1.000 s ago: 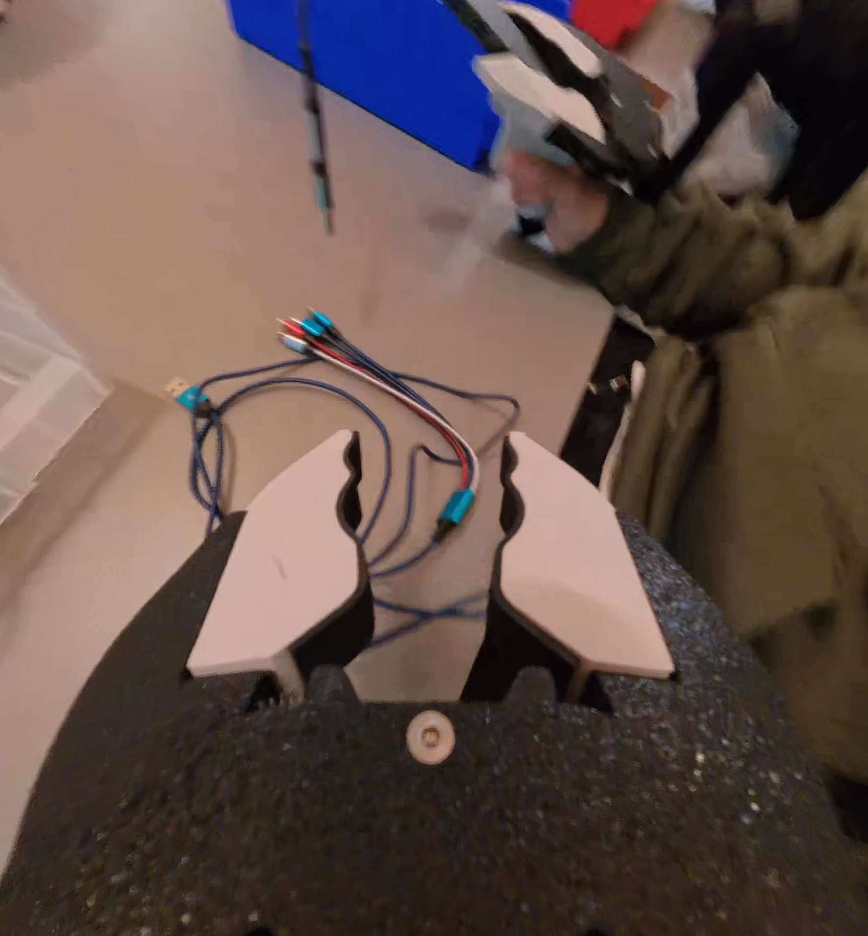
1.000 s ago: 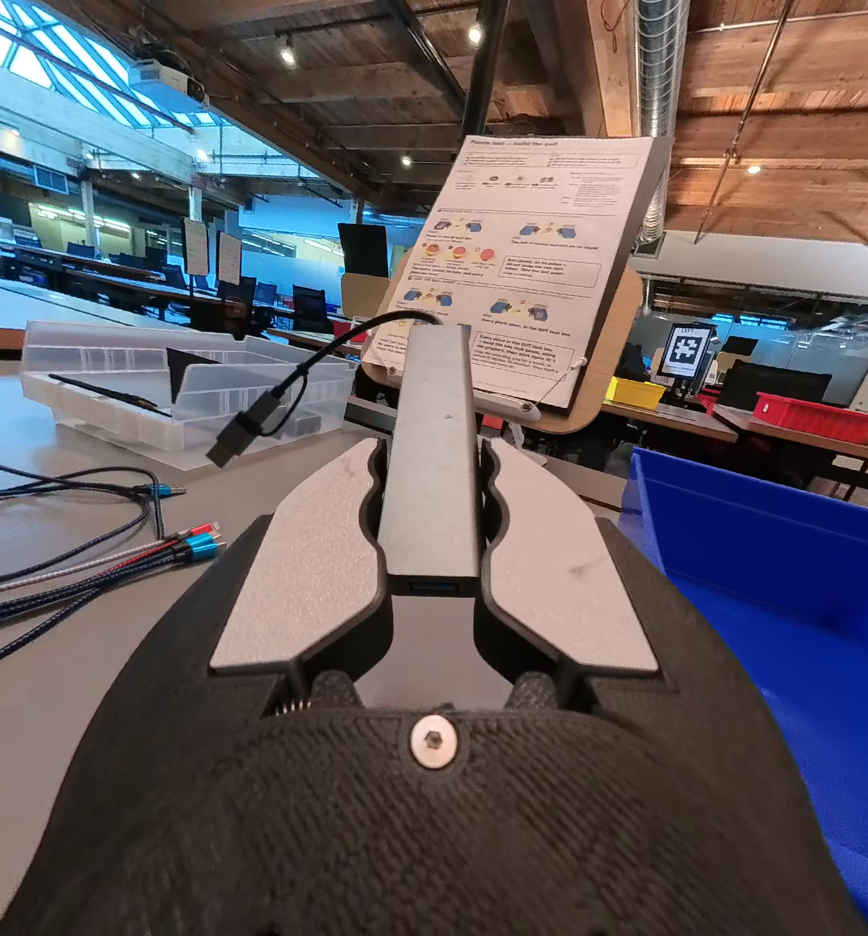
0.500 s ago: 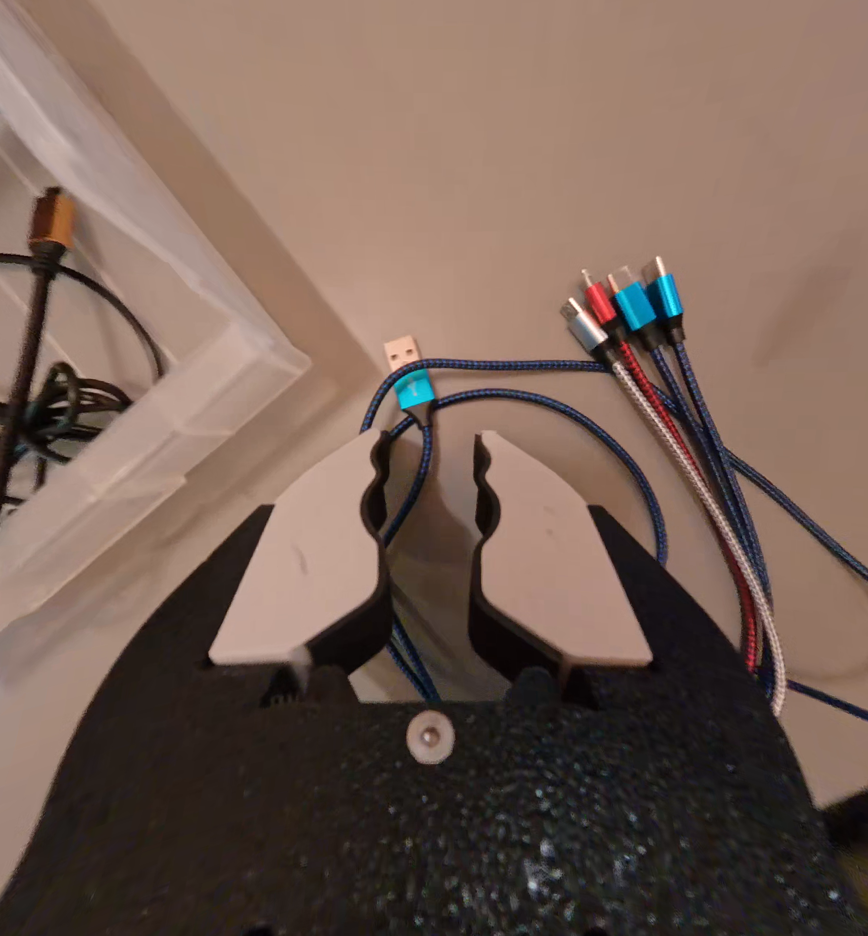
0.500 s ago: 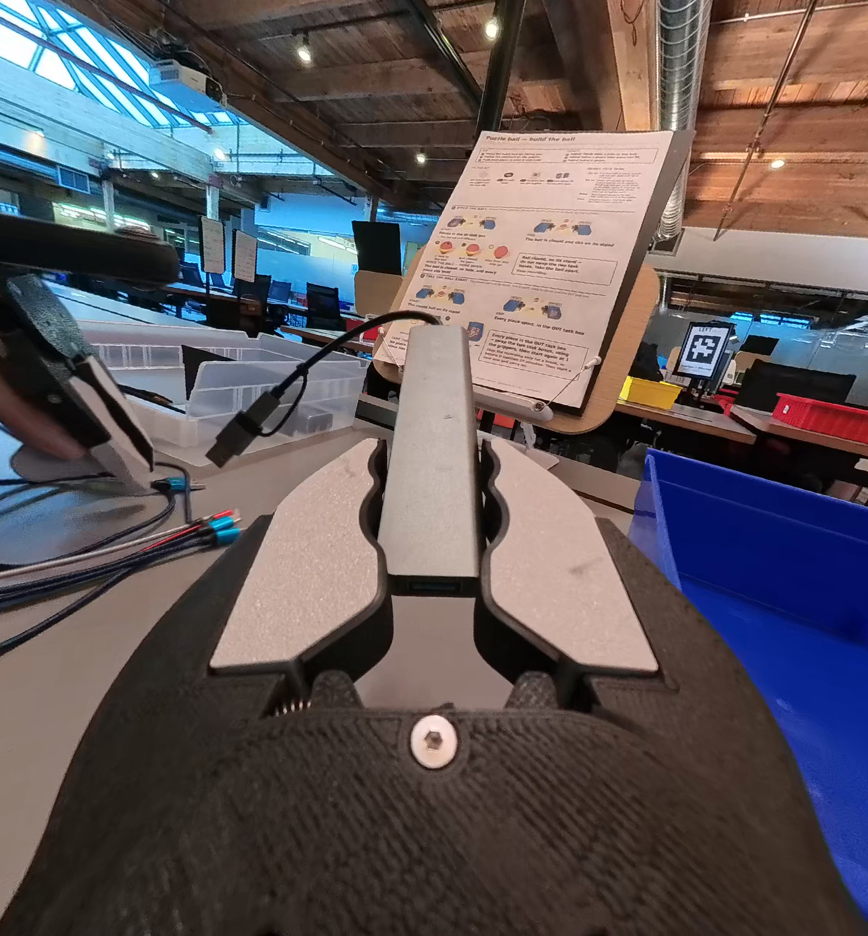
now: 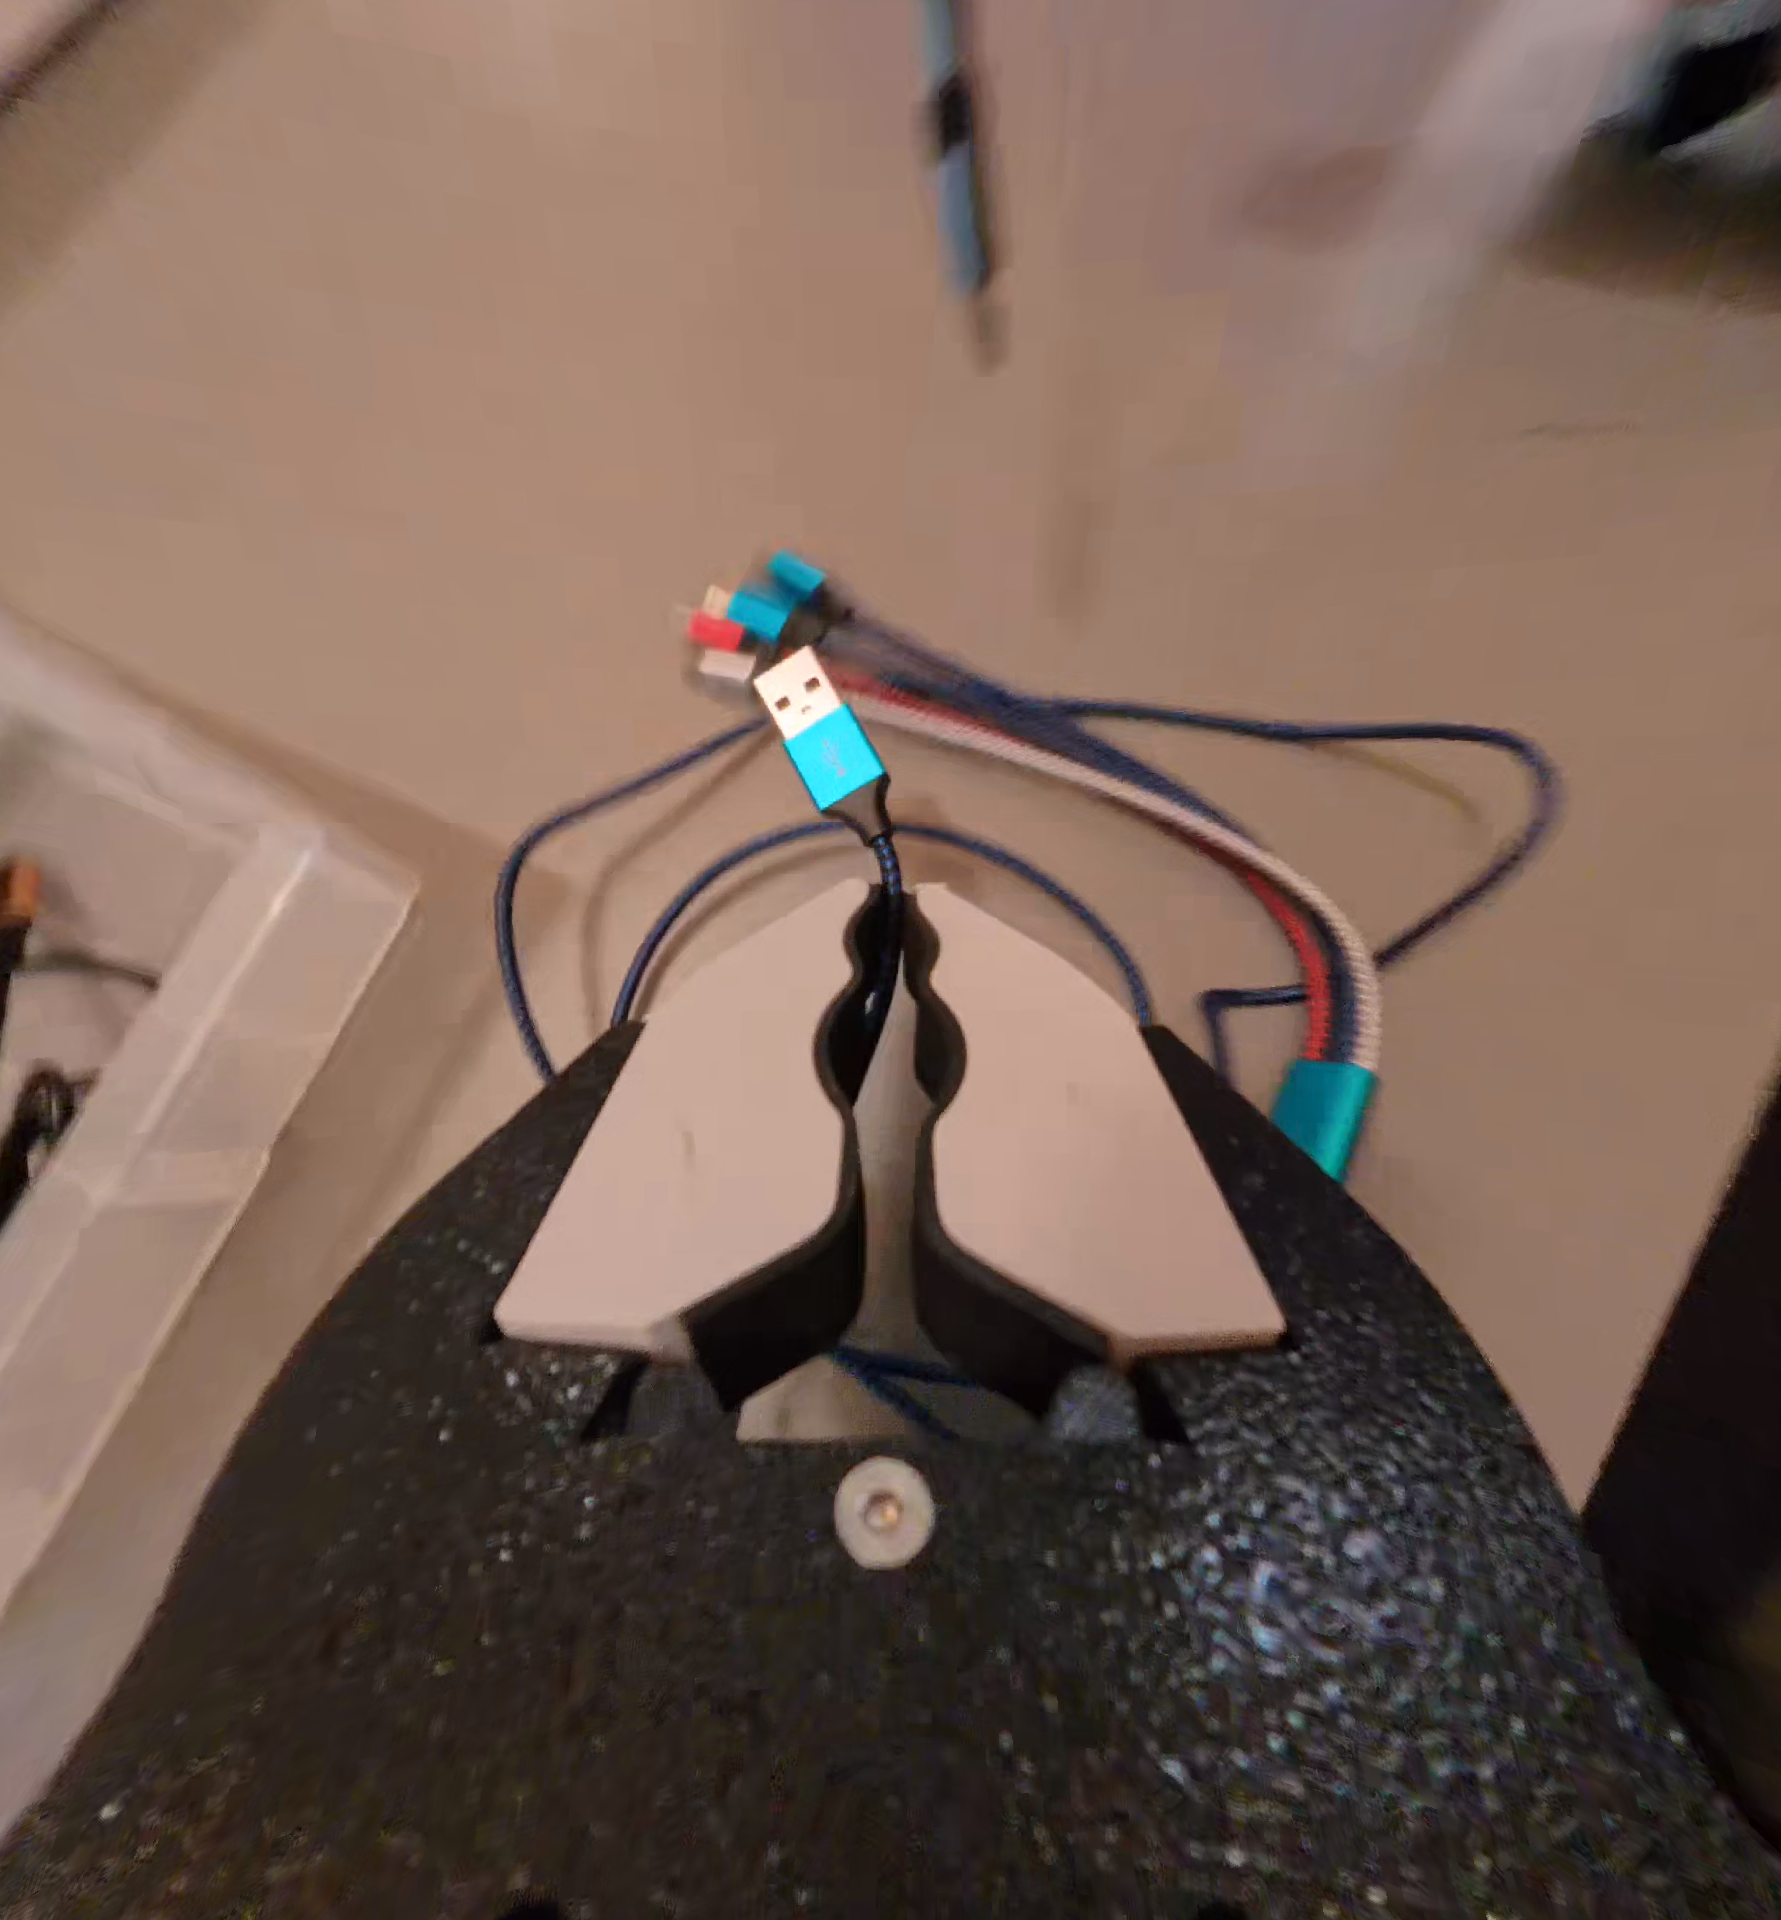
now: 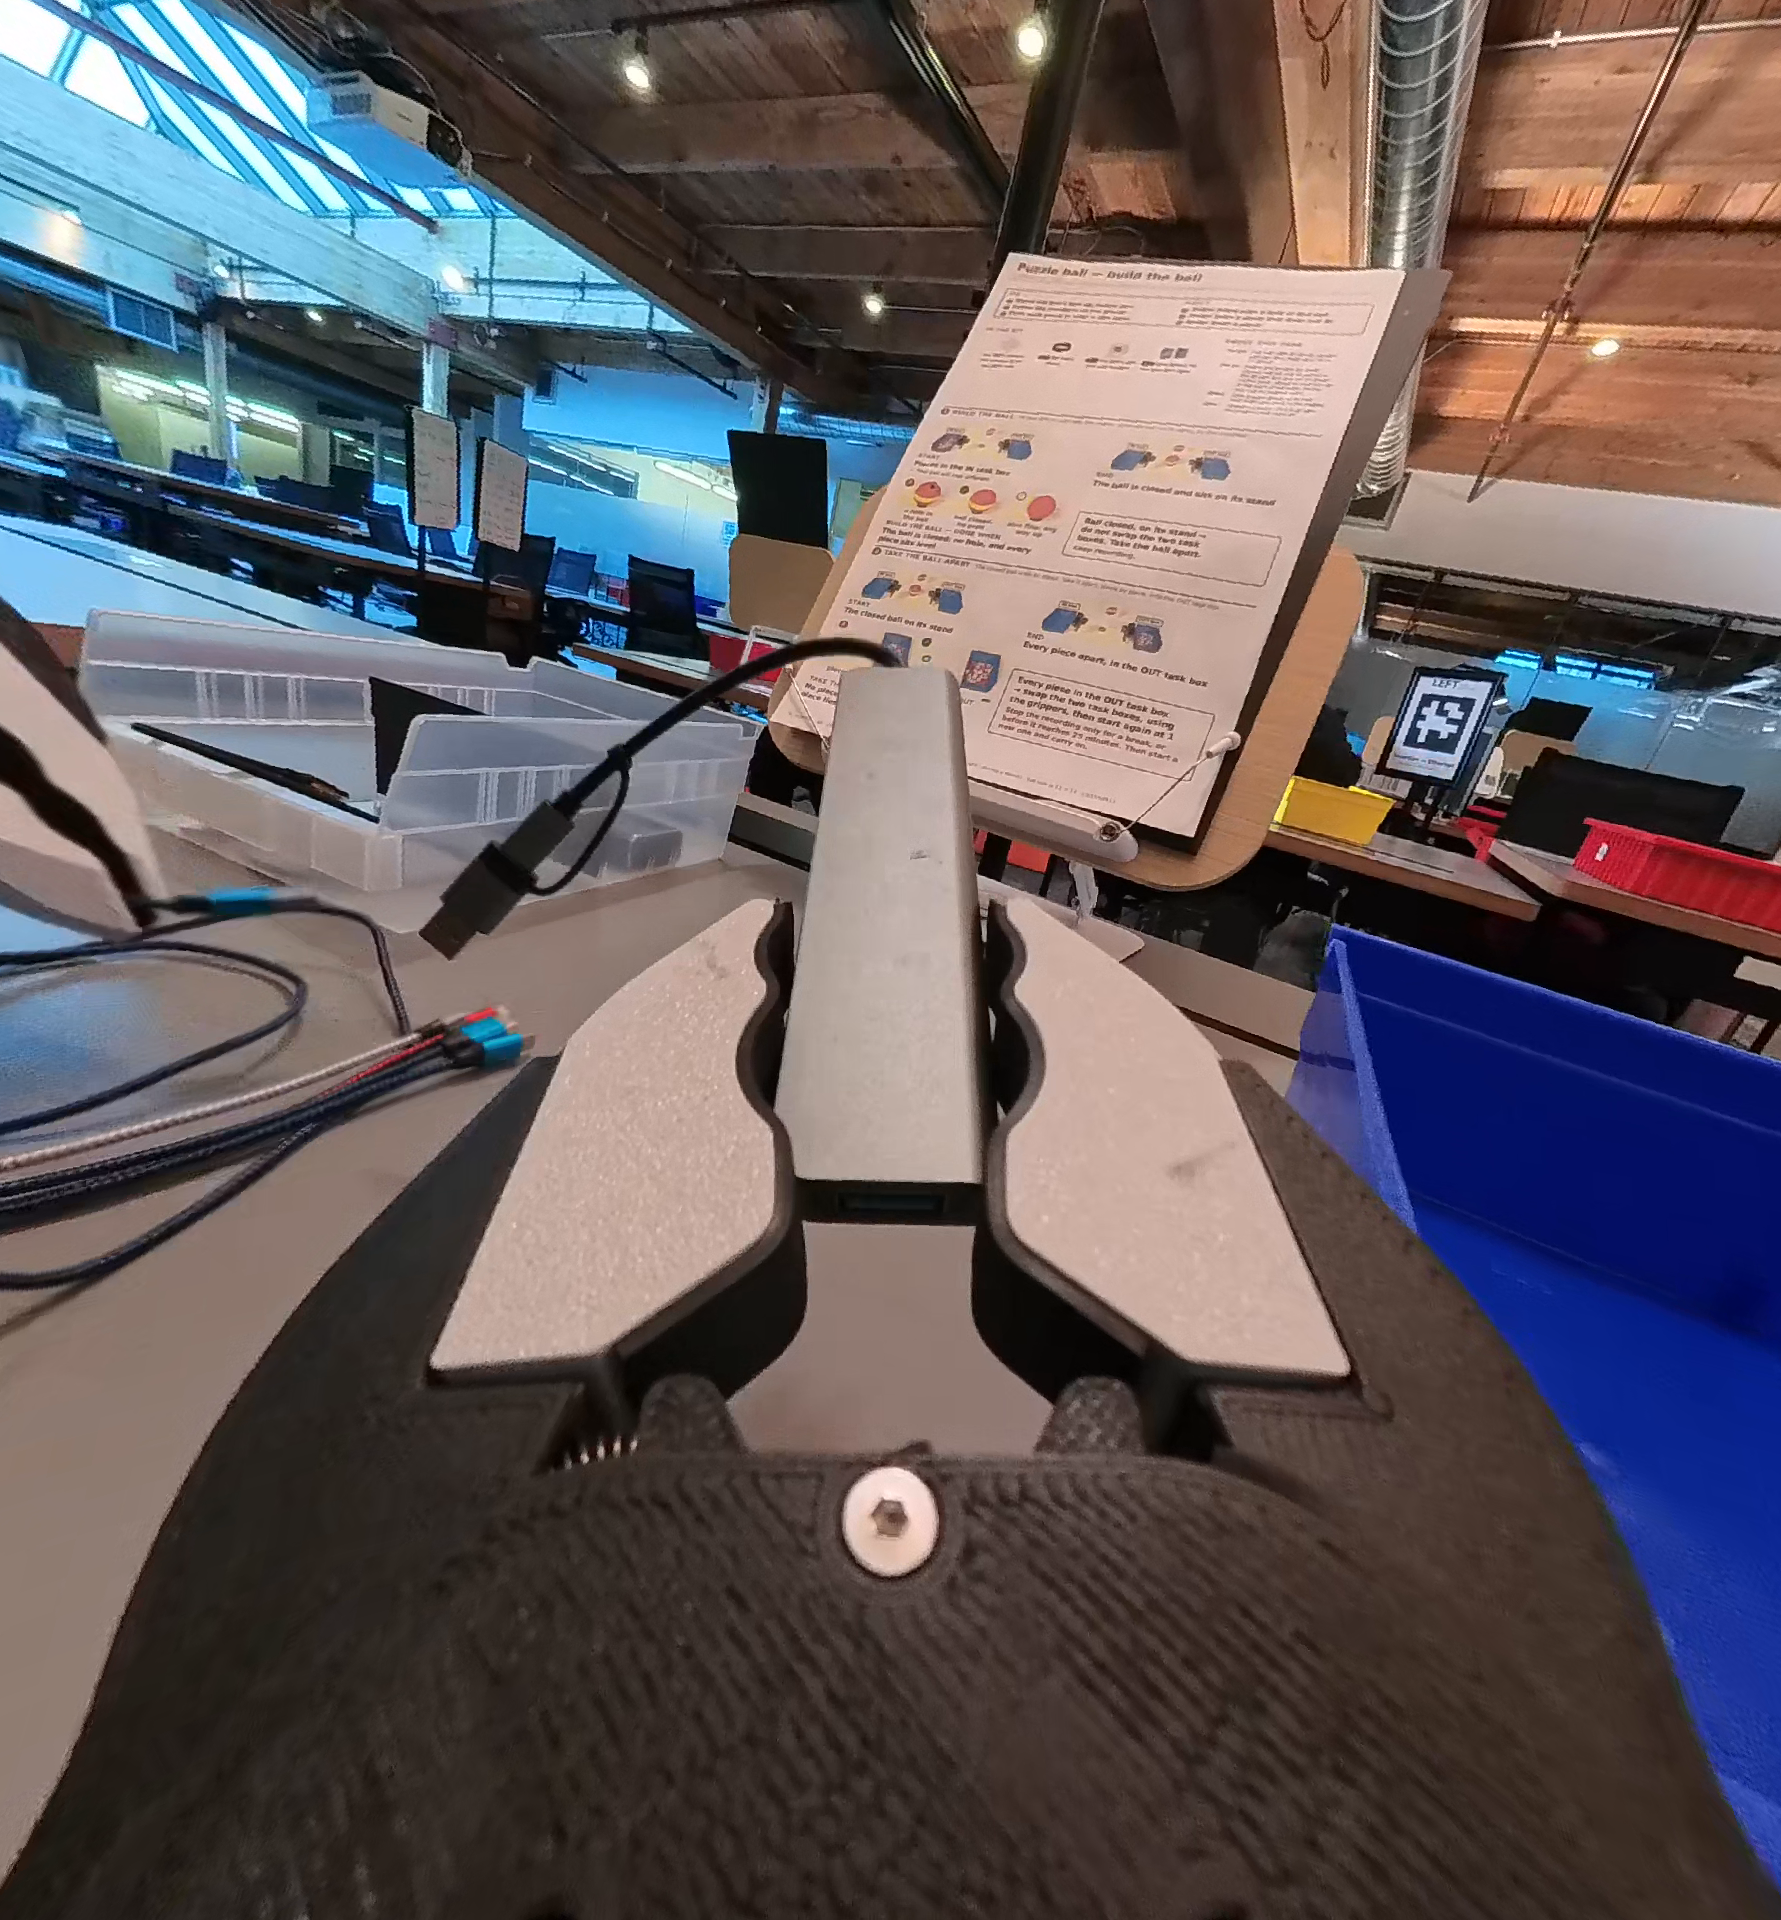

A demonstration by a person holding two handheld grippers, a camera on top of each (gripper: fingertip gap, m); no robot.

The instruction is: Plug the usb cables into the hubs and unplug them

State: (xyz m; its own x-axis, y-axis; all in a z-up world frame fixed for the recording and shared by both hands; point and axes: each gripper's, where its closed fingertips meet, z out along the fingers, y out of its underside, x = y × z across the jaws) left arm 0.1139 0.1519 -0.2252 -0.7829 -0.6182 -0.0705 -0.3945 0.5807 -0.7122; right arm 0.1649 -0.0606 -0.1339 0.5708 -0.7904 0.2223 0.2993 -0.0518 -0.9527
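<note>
My left gripper (image 5: 894,896) is shut on the blue braided USB cable just behind its teal USB-A plug (image 5: 821,727), which sticks up and forward, lifted off the table. The cable's other ends, several small teal, red and silver plugs (image 5: 751,618), lie on the table beyond. My right gripper (image 6: 891,920) is shut on a grey metal USB hub (image 6: 891,935), held above the table with a port facing the camera. The hub's own black lead and plug (image 6: 486,899) dangle to the left. The left gripper (image 6: 24,821) shows at the left edge with the teal plug (image 6: 231,900).
A clear plastic organiser box (image 5: 107,1039) with dark cables sits at the left; it also shows in the right wrist view (image 6: 398,769). A blue bin (image 6: 1592,1247) stands at the right. An instruction sheet on a wooden stand (image 6: 1104,561) is behind the hub.
My left gripper closed on the blue cable behind the teal plug and lifted it off the table. The right gripper keeps hold of the hub, almost still.
</note>
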